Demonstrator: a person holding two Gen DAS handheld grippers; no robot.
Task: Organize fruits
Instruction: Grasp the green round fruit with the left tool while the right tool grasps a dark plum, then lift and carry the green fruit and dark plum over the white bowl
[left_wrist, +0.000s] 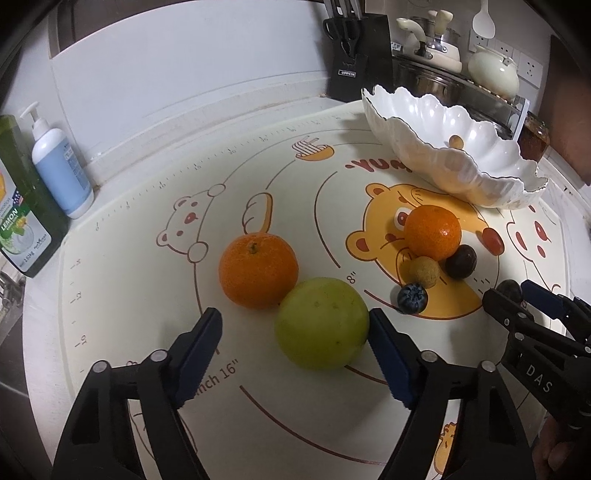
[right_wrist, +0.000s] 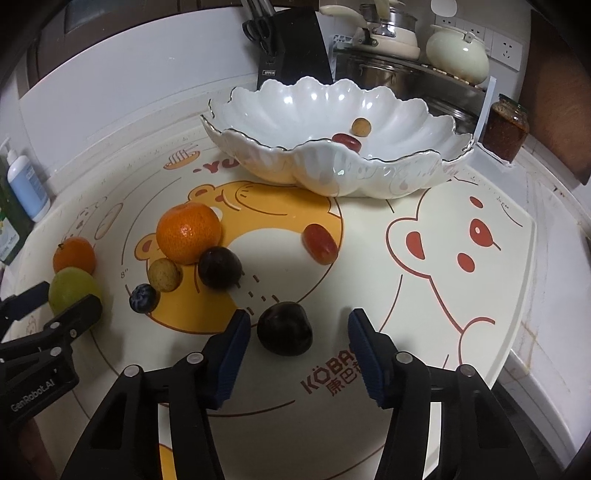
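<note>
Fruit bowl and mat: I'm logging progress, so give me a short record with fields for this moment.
bowl: white scalloped bowl holds a red jujube and a small tan fruit
left gripper: open around the green fruit
right gripper: open around a dark plum
on mat: two oranges, blueberry, other small fruits
</note>
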